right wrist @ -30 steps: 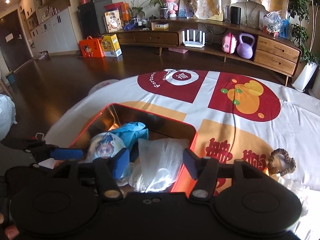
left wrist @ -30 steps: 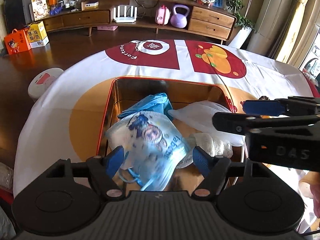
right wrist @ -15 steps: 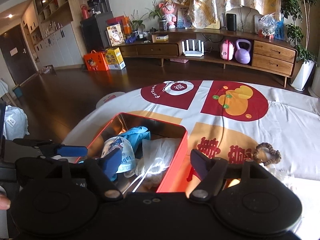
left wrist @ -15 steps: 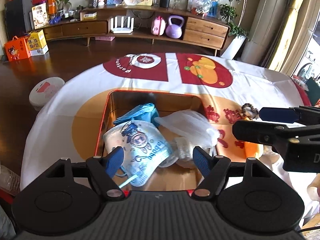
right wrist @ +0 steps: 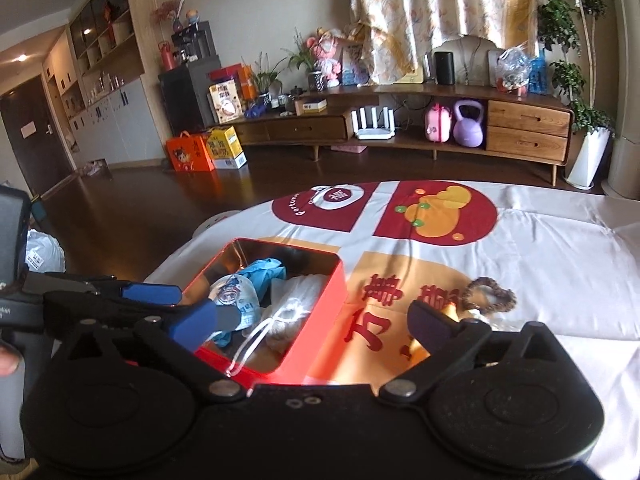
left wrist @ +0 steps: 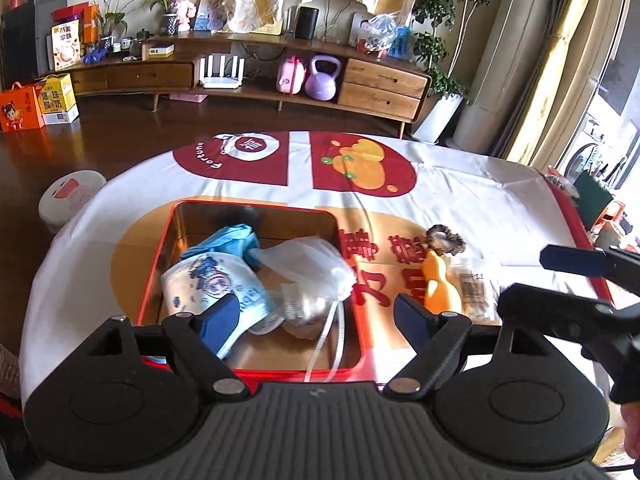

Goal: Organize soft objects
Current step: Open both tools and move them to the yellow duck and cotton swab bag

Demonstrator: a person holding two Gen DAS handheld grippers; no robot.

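The right claw (right wrist: 310, 318) hangs wide apart with nothing in it, low over the near edge of the counter (right wrist: 560, 256). The left claw (left wrist: 306, 314) is spread wide too, and it grips nothing. It hovers over the near edge of the red tin box (left wrist: 158, 256). Inside the box lie soft things: a blue glove (left wrist: 226, 238), a printed cloth mask (left wrist: 212, 284) and a white string bag (left wrist: 308, 264). The bag's strings spill over the near rim. Some soft things are not in the box yet. A brown hair scrunchie (right wrist: 490, 290) lies on the cloth, to the right of the box and well apart from it. Near it sit an orange thing (left wrist: 436, 284) and a small clear packet (left wrist: 474, 284). I cannot tell what the orange thing is, because the claw finger hides part of it. From the right claw, the scrunchie lies ahead and a bit to the right, just past its right finger. From the left claw, it is far off to the right, across the box wall. So the right claw is the nearer one, and I think it should be the one to reach. The scrunchie is a flat ring, so it has no long side to line up with. The claw could come down over one side of the ring and pinch there.
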